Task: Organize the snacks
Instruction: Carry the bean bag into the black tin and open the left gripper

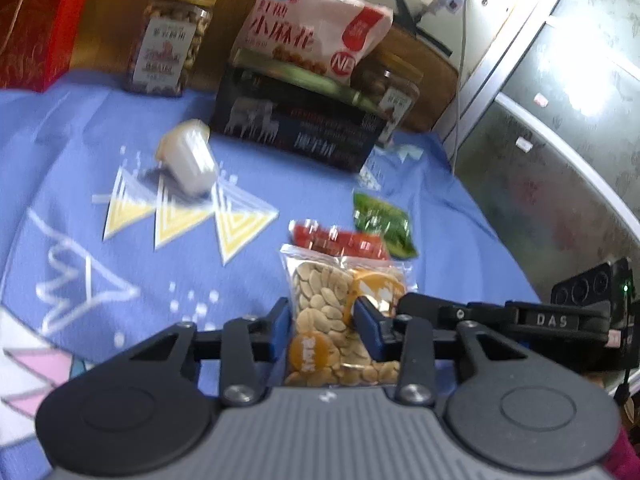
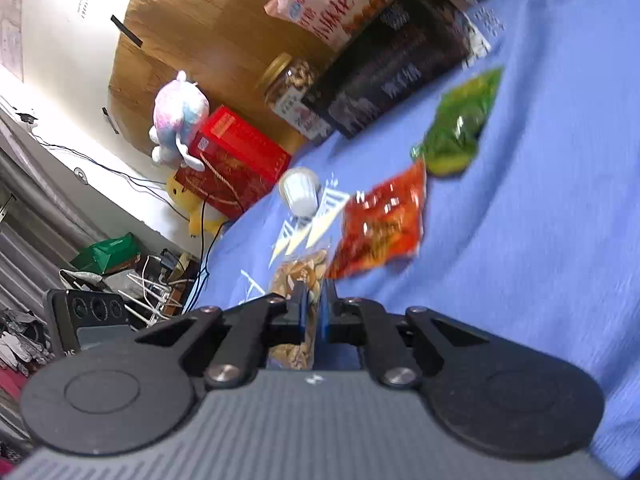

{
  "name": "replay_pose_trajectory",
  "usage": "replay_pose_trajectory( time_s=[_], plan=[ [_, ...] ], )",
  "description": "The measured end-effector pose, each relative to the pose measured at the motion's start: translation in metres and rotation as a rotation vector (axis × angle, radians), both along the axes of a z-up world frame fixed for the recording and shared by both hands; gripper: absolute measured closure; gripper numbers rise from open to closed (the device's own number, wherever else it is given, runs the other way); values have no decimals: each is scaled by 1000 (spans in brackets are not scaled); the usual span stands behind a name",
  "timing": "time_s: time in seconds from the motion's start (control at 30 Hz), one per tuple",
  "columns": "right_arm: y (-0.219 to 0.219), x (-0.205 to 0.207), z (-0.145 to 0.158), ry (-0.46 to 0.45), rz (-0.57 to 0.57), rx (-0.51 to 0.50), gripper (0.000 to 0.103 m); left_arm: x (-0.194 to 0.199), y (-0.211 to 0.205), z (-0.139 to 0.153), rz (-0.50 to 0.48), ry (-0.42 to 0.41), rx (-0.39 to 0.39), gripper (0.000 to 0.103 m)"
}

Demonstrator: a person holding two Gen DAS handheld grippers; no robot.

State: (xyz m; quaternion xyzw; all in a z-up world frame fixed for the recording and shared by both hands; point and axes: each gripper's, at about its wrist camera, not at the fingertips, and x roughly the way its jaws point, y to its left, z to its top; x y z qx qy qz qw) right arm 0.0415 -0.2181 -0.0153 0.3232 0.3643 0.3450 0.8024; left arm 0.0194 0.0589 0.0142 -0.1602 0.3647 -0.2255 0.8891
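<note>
A blue cloth point(image 1: 100, 128) with yellow triangles covers the surface, and behind it stands a wooden board point(image 2: 192, 32) against a pale wall point(image 2: 60, 20) with cables point(image 2: 132, 178) trailing down. To one side a grey patterned cabinet point(image 1: 560, 120) catches a bright glare of light. On the other side lie a plush toy point(image 2: 178, 116), a green bag point(image 2: 106, 250) and a heap of clutter point(image 2: 152, 280).

left tongs point(image 1: 322, 322) clamp nut packet point(image 1: 340, 320) | right tongs point(image 1: 400, 312) at its edge | blue cloth point(image 1: 100, 128)
</note>
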Motion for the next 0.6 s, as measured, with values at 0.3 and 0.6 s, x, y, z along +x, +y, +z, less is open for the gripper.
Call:
replay_pose_trajectory(
  time_s=[0.3,0.6],
  plan=[
    [-3,49,48,-140,-47,-32,93,65,-22,55,8,-117,53,69],
    [-3,160,75,-240,-117,-88,93,188,-45,88,92,-198,126,68]
  ],
)
